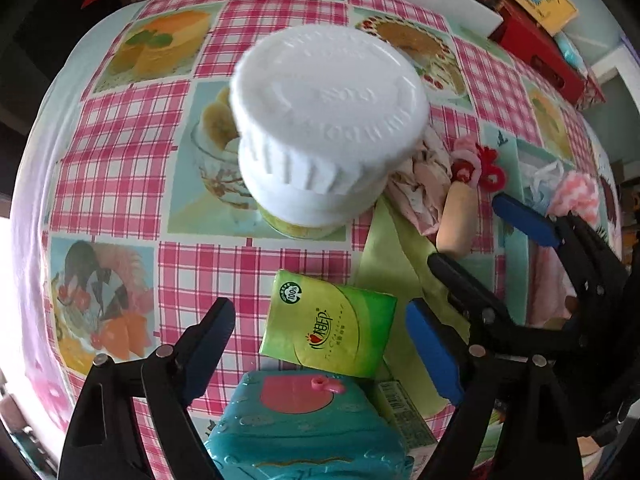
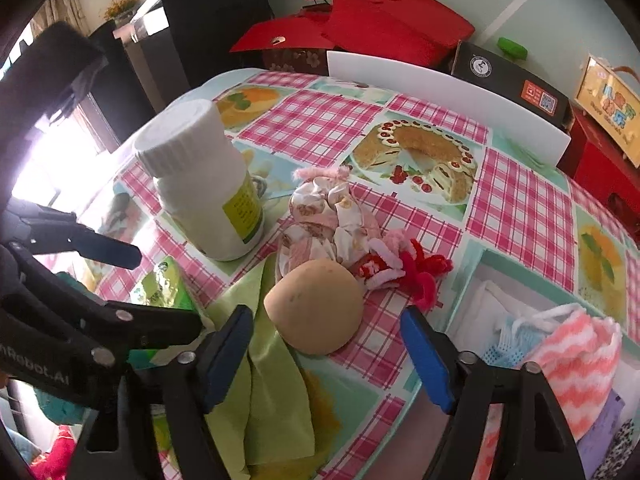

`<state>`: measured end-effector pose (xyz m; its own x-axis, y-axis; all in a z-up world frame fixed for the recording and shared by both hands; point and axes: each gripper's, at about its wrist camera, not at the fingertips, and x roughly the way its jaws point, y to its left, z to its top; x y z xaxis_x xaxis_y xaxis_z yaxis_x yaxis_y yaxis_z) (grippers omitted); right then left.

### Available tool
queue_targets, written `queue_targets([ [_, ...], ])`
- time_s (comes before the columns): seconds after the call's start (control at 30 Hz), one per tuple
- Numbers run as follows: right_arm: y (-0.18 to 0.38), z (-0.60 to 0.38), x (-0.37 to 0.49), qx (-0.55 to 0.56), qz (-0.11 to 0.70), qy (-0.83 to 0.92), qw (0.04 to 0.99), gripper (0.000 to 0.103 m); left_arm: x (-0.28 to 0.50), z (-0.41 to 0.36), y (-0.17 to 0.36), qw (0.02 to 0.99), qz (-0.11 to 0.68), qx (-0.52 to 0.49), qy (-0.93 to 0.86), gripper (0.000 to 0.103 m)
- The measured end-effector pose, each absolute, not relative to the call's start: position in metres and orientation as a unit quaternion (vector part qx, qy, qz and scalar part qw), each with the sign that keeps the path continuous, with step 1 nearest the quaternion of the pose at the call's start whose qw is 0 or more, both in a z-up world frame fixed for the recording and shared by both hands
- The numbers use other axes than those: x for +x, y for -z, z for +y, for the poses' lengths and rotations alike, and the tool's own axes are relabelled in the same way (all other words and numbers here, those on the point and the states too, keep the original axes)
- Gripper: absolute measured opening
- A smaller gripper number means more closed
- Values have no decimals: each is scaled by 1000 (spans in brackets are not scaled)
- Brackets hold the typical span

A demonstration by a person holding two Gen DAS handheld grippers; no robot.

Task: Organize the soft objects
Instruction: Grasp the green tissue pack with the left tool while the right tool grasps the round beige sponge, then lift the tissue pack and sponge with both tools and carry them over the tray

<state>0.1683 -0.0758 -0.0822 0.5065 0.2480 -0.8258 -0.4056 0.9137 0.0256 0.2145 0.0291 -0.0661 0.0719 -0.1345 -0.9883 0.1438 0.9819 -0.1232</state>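
Left tongs [image 1: 320,350] and right tongs [image 2: 326,354], black arms, blue pads, silver rivets, white lettering

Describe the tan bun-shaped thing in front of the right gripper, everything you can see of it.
The tan bun-shaped thing is a smooth, rounded, dome-like lump, matte and foam-like, with a few faint specks. It lies on the checked tablecloth, its near edge over the green cloth, its far side against the crumpled floral fabric. The right gripper stands open just before it, not touching.
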Motion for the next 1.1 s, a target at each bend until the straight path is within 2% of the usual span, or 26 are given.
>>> queue_targets([
  [0.07, 86, -76, 170, -80, 465, -193, 861, 69, 214, 24, 67, 730, 676, 4, 96, 85],
  [0.1, 87, -76, 170, -78, 466, -194, 860, 69, 213, 23, 69, 729, 677, 1, 97, 76],
  [0.17, 88, -74, 170, -82, 467, -193, 859, 69, 215, 25, 73, 724, 682, -14, 101, 68],
  [0.2, 89, -74, 170, -82, 467, -193, 859, 69, 216, 26, 74, 722, 684, -20, 101, 68],
  [0.27, 90, -75, 170, -80, 468, -190, 860, 58, 217, 31, 79, 724, 681, -24, 103, 68],
  [0.33, 89, -79, 170, -77, 467, -186, 861, 53, 217, 31, 79, 728, 678, -26, 101, 68],
  [0.53, 89, -84, 171, -67, 467, -190, 861, 52, 217, 42, 78, 735, 670, -42, 95, 67],
  [1.1, 49, -108, 157, -32, 439, -174, 881, 51, 170, 73, 6, 800, 579, -133, 80, 67],
])
